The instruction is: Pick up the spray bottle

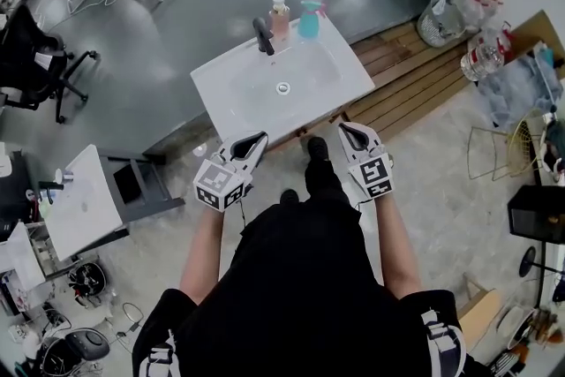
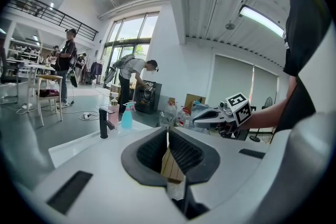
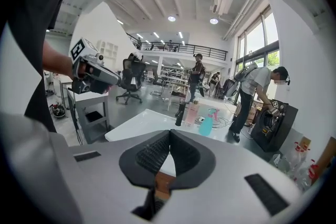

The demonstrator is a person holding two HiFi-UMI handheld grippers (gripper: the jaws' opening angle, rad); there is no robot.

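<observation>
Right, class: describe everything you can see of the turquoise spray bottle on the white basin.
The spray bottle is small, turquoise and plastic-looking, with a trigger head on top of a body that widens downward. It stands upright on the back rim of the white basin, close beside a pink pump bottle, which is on its left in the head view. Only the rim under its base plainly touches it; nothing holds it. Its fill level cannot be made out.

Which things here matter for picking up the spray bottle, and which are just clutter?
For the job: teal spray bottle; left gripper and right gripper, both shut and empty.
Lying about: pink pump bottle, black faucet, white sink, office chair.
</observation>
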